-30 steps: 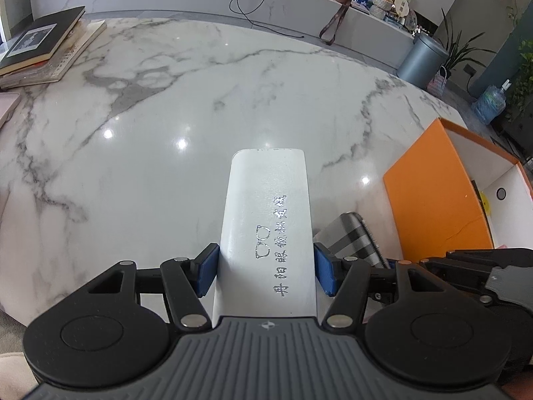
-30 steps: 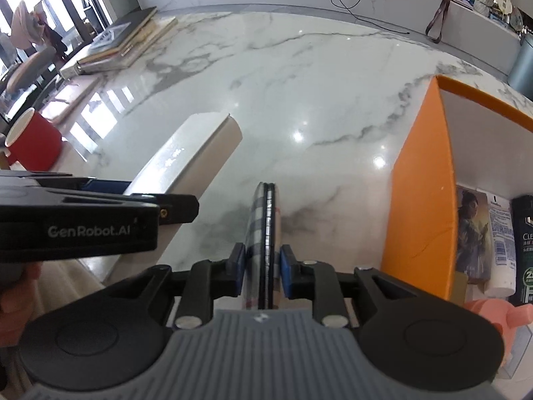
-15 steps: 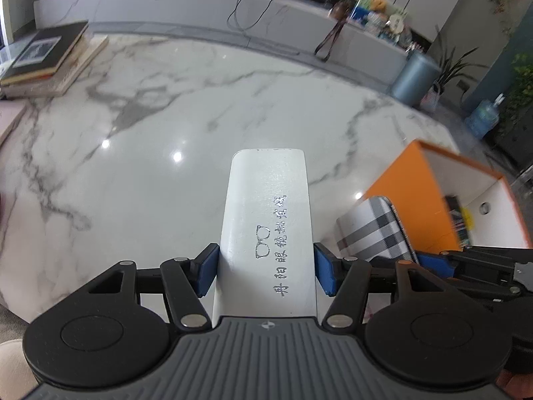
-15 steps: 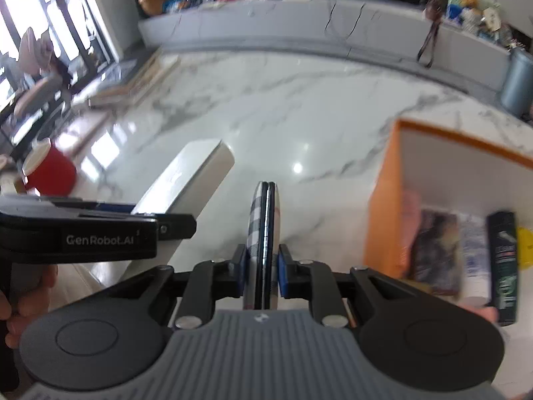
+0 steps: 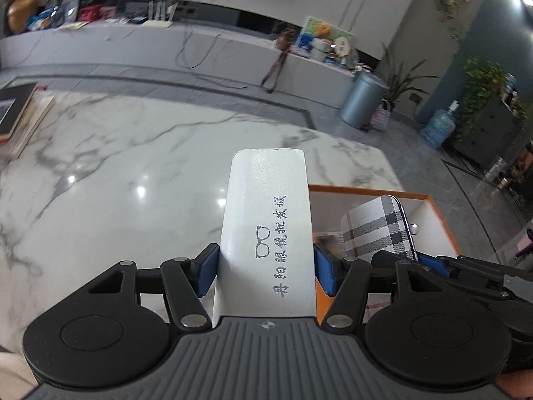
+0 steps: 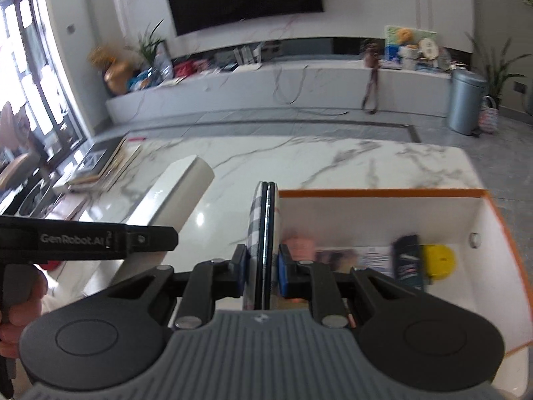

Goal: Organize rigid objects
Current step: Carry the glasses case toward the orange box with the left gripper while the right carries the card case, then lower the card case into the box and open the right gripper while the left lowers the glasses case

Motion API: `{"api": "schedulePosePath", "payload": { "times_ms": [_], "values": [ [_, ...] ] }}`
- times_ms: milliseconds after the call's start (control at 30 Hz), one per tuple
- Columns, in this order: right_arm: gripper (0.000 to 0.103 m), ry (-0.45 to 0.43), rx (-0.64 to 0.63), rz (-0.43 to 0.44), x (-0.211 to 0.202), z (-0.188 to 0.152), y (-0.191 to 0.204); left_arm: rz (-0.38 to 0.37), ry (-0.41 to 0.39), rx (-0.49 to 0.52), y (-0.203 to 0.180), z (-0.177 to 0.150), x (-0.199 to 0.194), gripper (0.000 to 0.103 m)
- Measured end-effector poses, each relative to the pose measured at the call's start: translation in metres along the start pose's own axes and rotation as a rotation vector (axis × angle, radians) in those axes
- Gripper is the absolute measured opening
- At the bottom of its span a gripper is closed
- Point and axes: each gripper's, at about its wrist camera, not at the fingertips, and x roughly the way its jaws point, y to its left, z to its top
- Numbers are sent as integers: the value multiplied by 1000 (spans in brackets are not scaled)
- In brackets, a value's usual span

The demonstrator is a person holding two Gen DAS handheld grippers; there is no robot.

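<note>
My left gripper (image 5: 266,271) is shut on a long white glasses case (image 5: 266,220) with grey printed characters, held in the air over the marble table by the left wall of the orange box (image 5: 366,189). My right gripper (image 6: 261,271) is shut on a thin plaid-covered flat case (image 6: 261,230), held on edge above the box's near left corner. The plaid case also shows in the left wrist view (image 5: 376,226). In the right wrist view the white case (image 6: 176,193) and the left gripper's arm are at the left. The orange box (image 6: 383,193) has white inner walls.
Inside the box lie a dark bottle (image 6: 408,260), a yellow round object (image 6: 438,261), a pink object (image 6: 298,245) and printed packets. Books (image 6: 100,166) are stacked at the table's far left. A grey bin (image 5: 363,101) stands on the floor beyond the marble table (image 5: 133,166).
Both grippers have risen and tilted up, each still holding its case. The orange box now lies below and ahead, and more of the room shows.
</note>
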Motion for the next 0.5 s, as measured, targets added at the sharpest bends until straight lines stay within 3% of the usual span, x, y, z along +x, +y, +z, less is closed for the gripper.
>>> {"api": "schedulePosePath", "payload": {
  "times_ms": [267,500],
  "values": [
    [18,-44,98,-90,-27,-8,-71,-81,32,91,-68,6,30,69],
    [18,10,105,-182,-22,-16,-128,-152,104,131,-119,7,79,69]
  ]
}}
